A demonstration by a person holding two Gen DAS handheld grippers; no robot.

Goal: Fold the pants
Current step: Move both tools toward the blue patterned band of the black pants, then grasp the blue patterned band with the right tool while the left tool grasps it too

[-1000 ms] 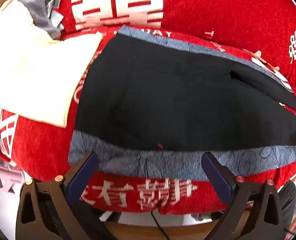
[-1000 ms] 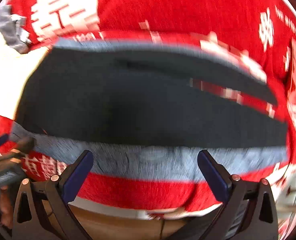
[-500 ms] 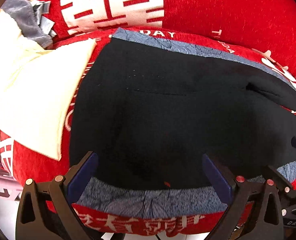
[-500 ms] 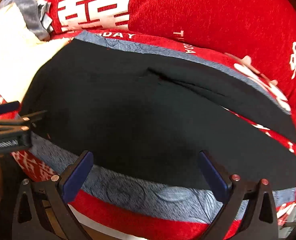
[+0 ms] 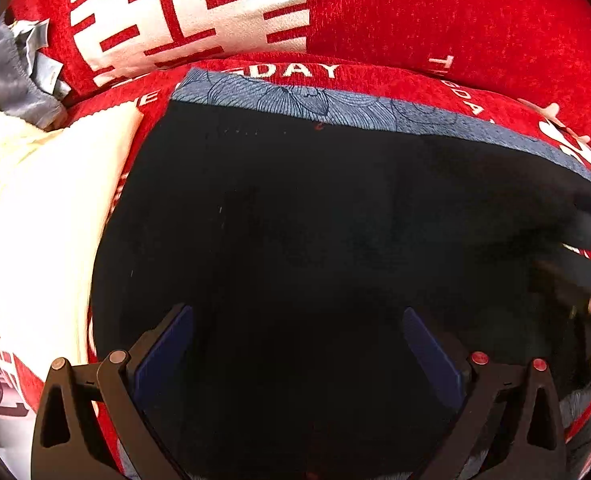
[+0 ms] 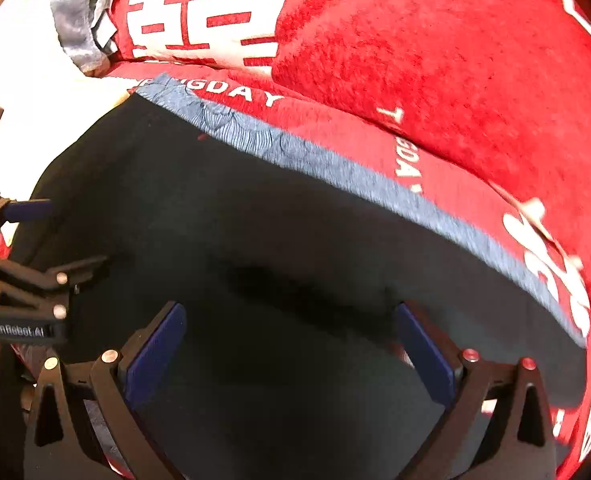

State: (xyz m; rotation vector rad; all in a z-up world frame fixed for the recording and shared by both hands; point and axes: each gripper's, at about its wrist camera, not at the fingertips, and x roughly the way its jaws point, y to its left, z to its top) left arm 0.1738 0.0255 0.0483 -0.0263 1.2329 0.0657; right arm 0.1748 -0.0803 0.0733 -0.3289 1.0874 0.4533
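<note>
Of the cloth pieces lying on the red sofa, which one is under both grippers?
The black pants: both open grippers are over them. The cream cloth lies left of them, and the grey garment is bunched in the far left corner.

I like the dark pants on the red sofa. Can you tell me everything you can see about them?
The pants are black, of soft, matte cloth. They lie spread flat on a blue-grey patterned cloth over the red sofa cover, which shows along their far edge. A cream cloth lies beside their left end. The left gripper and right gripper are both open, low over the near part of the pants; whether they touch cannot be told.
</note>
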